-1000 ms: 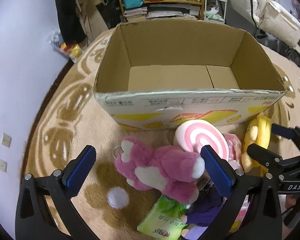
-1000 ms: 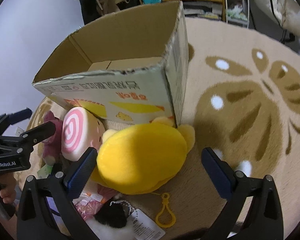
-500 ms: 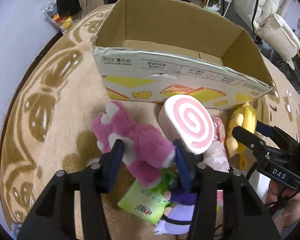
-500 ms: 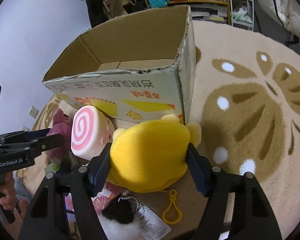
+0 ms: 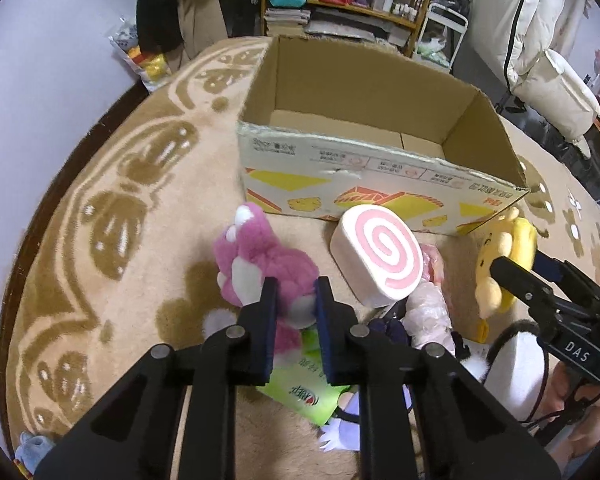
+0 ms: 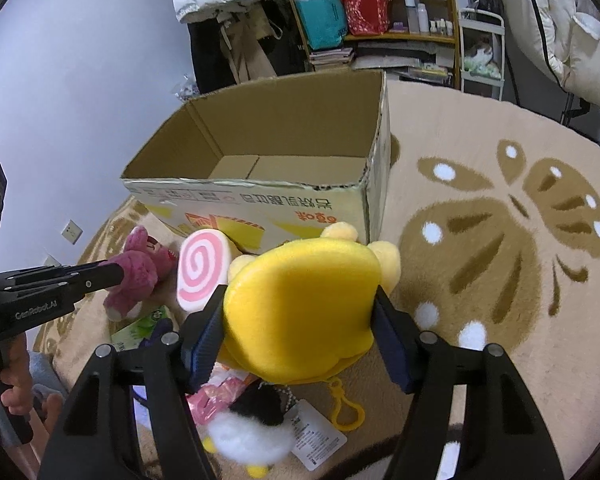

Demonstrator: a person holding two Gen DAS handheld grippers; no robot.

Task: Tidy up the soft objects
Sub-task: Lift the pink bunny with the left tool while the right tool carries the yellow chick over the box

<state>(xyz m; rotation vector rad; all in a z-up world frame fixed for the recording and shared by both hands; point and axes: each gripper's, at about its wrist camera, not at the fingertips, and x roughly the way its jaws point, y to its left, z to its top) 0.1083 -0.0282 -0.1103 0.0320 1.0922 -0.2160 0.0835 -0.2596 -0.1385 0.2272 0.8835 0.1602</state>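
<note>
Cardboard: one box (image 5: 364,168), beside one pink bear (image 5: 260,264), one yellow plush (image 6: 300,312).

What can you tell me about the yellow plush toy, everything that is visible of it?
The yellow plush toy is soft and rounded, with a smooth bright yellow back and paler fuzzy ears on top. A yellow plastic clip hangs from it on a cord. The right hand-held gripper clamps it on both sides, its jaws closing and its pads pressing into the fabric. It sits just in front of the near right corner of the cardboard box, beside the pink swirl cushion.
</note>
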